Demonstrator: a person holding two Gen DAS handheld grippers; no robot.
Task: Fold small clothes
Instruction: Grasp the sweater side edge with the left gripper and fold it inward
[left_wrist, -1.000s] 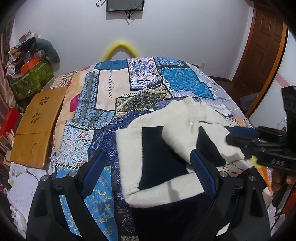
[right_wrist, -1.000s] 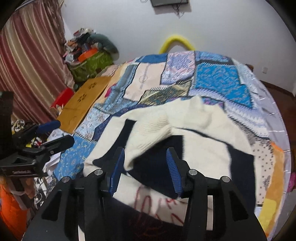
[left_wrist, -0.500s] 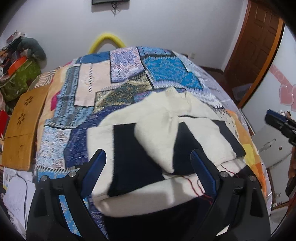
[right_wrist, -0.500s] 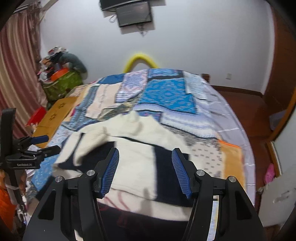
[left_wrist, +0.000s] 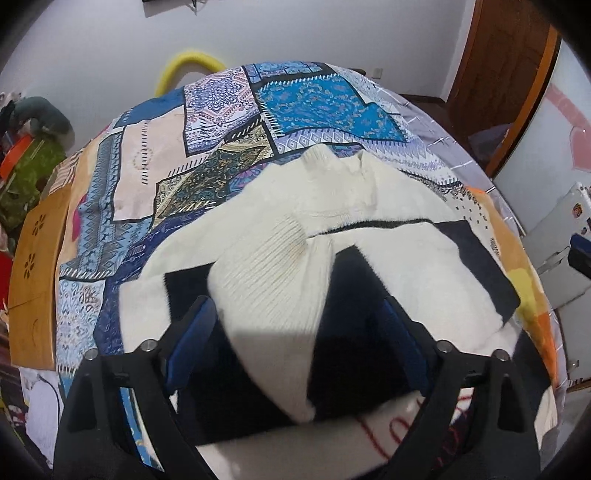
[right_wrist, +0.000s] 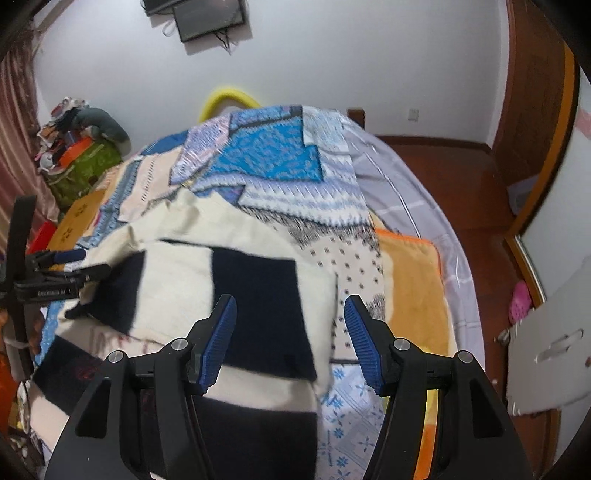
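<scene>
A cream and black knit sweater (left_wrist: 332, 229) lies on the patchwork bedspread (left_wrist: 306, 96), both sleeves folded in over its middle. My left gripper (left_wrist: 299, 343) is open and empty, its blue pads either side of the folded cream sleeve (left_wrist: 273, 280), low over it. In the right wrist view the sweater (right_wrist: 207, 266) lies left of centre. My right gripper (right_wrist: 290, 339) is open and empty above the sweater's right edge and black panel (right_wrist: 258, 295). The left gripper (right_wrist: 70, 266) shows at that view's left edge.
A wooden lap desk (left_wrist: 33, 258) lies at the bed's left side. A green bag with clutter (right_wrist: 81, 170) stands by the wall. A wooden door (left_wrist: 506, 70) and white board (right_wrist: 546, 350) are to the right. A yellow hoop (left_wrist: 188, 62) rises behind the bed.
My right gripper let go of the sleeve, opened wider and swung to the sweater's right side. My left gripper moved forward and lower over the folded sleeves, still open.
</scene>
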